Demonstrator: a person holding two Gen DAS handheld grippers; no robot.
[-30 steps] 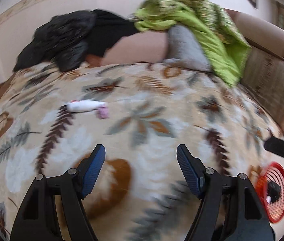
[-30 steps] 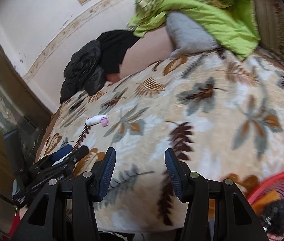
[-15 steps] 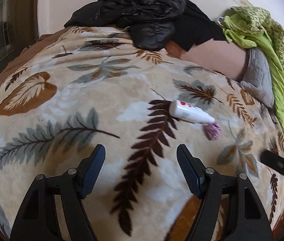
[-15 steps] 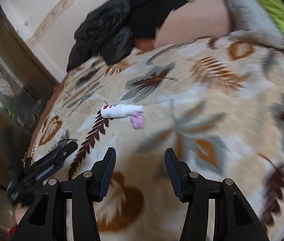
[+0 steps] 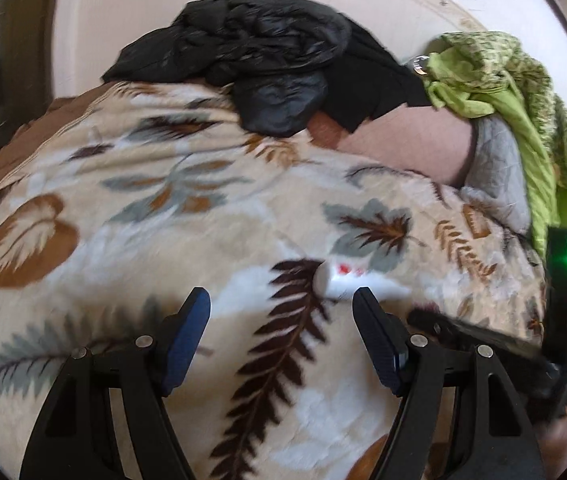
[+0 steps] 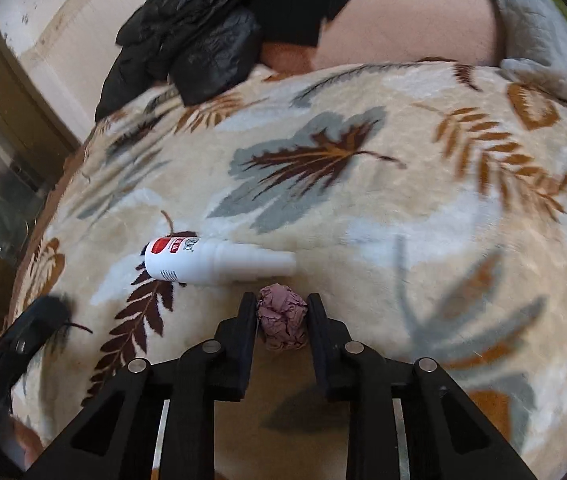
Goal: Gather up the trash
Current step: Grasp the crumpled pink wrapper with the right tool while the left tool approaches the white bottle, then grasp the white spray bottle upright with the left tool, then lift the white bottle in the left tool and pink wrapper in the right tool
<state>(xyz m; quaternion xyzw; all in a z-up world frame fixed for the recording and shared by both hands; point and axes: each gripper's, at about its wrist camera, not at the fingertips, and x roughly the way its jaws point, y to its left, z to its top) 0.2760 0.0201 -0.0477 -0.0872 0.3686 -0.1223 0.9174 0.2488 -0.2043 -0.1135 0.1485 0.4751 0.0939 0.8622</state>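
The right gripper (image 6: 281,314) has just been closing, and its jaws now stand on either side of a crumpled pink paper ball (image 6: 282,316), with the pads touching or all but touching its flanks, so it reads as a pinch on the wad, though how firm I cannot tell. The ball sits right at the fingertips on the leaf-patterned blanket (image 6: 423,208). Just beyond the tips and a little to their left lies a white bottle (image 6: 219,262) with a red label, on its side, its narrow nozzle end nearly touching the wad. The left gripper (image 5: 281,306) hangs spread above the blanket with nothing between its jaws; the same bottle (image 5: 347,282) lies just ahead of its right finger. Farther off, at the far edge of the bed, a black jacket (image 6: 187,36) is heaped, with a grey pillow (image 6: 539,36) and green cloth (image 5: 515,92) to the right of it. The risks, as I judge them: the paper is light and springy, so a grip only at its sides could let it slip out on lifting; the plush pile could be nipped along with it; and the nearby nozzle may be knocked and set the bottle rolling. The two grippers are also close enough to bump.
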